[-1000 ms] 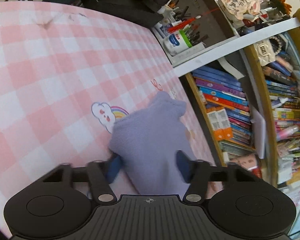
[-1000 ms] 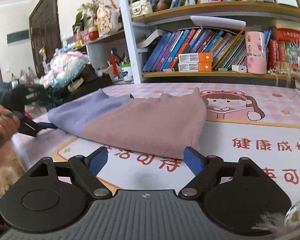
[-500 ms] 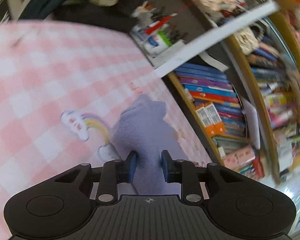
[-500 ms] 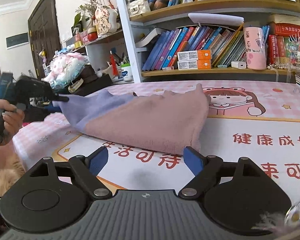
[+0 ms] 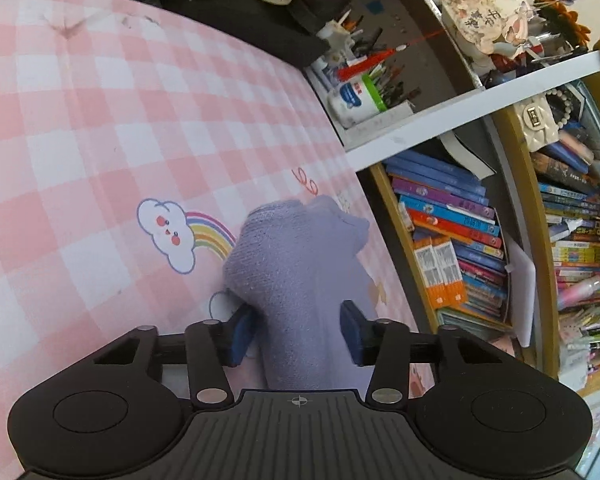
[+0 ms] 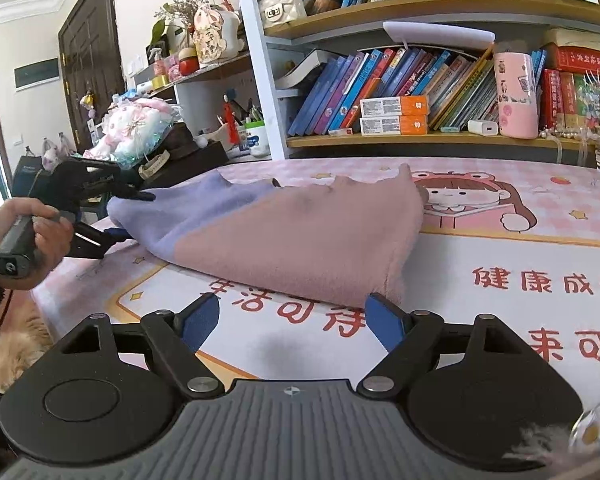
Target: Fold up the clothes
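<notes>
Left jaws just reopened around the lilac end; the garment lies flat on the table.

Your left gripper (image 5: 298, 330) has its fingers spread to either side of the sweater (image 6: 300, 232), lilac cloth between them, pads not pinching. The sweater, lilac at your left and dusty pink at your right, lies on the pink checked tablecloth (image 5: 100, 140). Your right gripper (image 6: 292, 320) stands wide apart, empty, just short of the pink hem.
</notes>
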`<state>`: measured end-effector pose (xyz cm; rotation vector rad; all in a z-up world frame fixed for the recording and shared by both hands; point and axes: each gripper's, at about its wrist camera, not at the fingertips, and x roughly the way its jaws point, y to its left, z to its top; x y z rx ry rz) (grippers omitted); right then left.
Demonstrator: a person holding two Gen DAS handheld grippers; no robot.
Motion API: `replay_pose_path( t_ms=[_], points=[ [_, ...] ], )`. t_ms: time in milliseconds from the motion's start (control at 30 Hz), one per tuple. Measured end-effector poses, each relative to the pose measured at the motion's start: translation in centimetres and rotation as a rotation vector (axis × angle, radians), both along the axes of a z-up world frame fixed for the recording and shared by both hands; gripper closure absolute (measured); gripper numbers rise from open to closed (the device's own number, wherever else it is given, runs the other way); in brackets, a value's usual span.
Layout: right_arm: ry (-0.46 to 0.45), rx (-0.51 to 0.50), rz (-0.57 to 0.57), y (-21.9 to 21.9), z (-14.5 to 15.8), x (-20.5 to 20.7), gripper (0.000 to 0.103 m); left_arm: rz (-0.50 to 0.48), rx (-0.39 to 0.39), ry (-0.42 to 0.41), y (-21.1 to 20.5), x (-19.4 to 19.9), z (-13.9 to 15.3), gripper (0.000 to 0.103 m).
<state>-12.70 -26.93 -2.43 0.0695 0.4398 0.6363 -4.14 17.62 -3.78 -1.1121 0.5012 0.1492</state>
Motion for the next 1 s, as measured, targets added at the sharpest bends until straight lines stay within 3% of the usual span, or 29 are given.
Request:
replay_pose_path(
  t_ms=[133, 200, 267, 433, 633, 700, 767, 1000],
  points=[
    [-0.041, 0.031, -0.040, -0.5, 1.1, 0.2, 0.038, 0.013, -0.030, -0.015, 1.0, -0.2, -1.1, 0.087],
    [-0.052, 0.027, -0.056, -0.7, 1.7, 0.9, 0.048, 0.006, -0.041, -0.036, 1.7, -0.6, -1.5, 0.090],
    [-0.049, -0.008, -0.063, -0.7, 2.1, 1.8, 0.051, 0.005, -0.027, -0.051, 2.4, -1.1, -1.4, 0.092],
    [-0.040, -0.062, -0.048, -0.3, 2.6, 3.6, 0.055, 0.032, 0.058, -0.063, 4.5, -3.9, -0.5, 0.092],
    [0.023, -0.059, 0.030, 2.1, 1.2, 4.6, 0.065, 0.020, 0.150, -0.062, 6.3, -6.7, 0.2, 0.092],
    [0.042, -0.060, 0.057, 2.8, 0.8, 5.0, 0.072, 0.018, 0.153, -0.053, 6.3, -6.5, 0.1, 0.087],
    [0.061, -0.070, 0.091, 3.1, 0.8, 5.3, 0.076, 0.019, 0.143, -0.046, 6.2, -6.0, -0.1, 0.075],
    [0.082, -0.136, 0.190, 3.3, 1.3, 6.4, 0.076, 0.034, 0.173, -0.032, 5.5, -5.0, -0.8, 0.071]
  ],
)
